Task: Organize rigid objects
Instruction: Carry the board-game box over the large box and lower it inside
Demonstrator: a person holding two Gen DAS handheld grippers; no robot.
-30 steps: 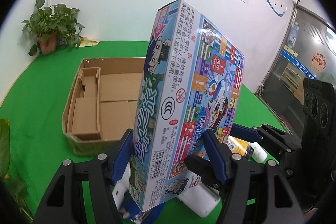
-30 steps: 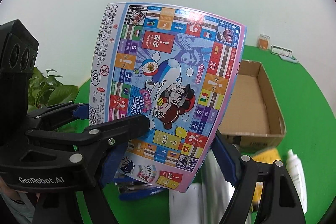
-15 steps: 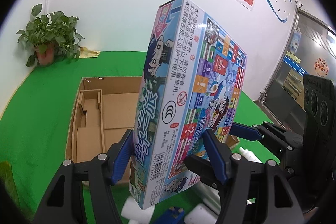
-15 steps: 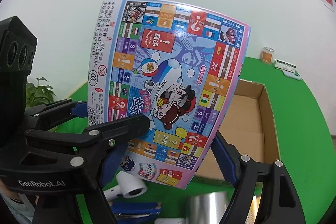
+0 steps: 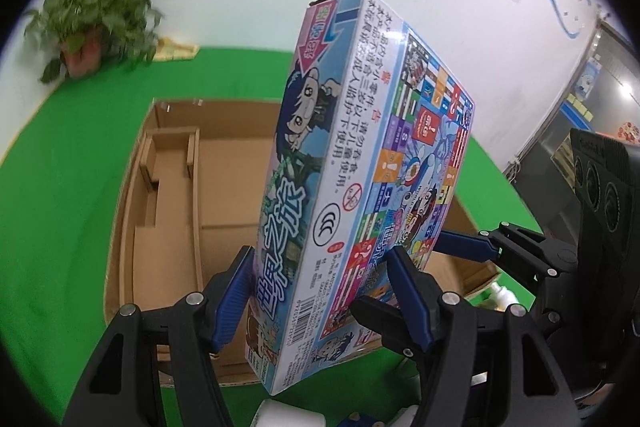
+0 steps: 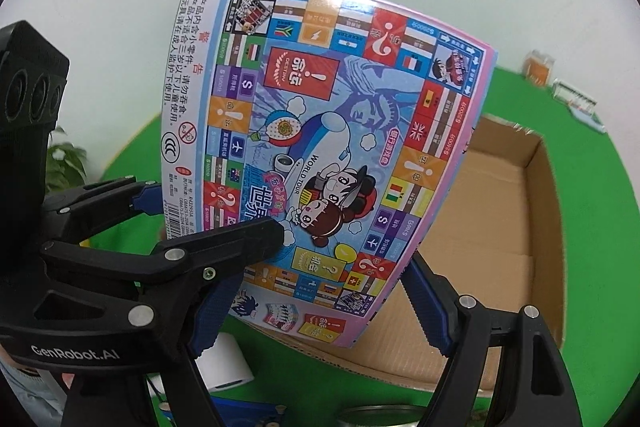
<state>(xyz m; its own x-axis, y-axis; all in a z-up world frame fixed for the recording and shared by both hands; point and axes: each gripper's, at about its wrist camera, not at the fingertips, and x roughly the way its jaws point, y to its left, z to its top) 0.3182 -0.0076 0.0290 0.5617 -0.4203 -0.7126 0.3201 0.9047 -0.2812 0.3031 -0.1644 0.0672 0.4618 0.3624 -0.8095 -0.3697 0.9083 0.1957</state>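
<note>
Cardboard box (image 5: 224, 195) open just below; game box (image 5: 360, 163) held upright above its near edge, clenched low down by both left gripper (image 5: 320, 291) and right gripper (image 6: 320, 279) jaws. Carry step, apparently. Next: lower and lay flat inside, then release.

Board-game box (image 5: 360, 163) upright between left gripper (image 5: 320, 291) pads, apparently above open cardboard box (image 5: 168, 187).

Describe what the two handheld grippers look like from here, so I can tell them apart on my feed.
Both look alike: the left gripper and right gripper have matte black angular frames with silver screws and blue ribbed finger pads. White "GenRobot.AI" lettering and a black three-lens block show in the right view.
</note>
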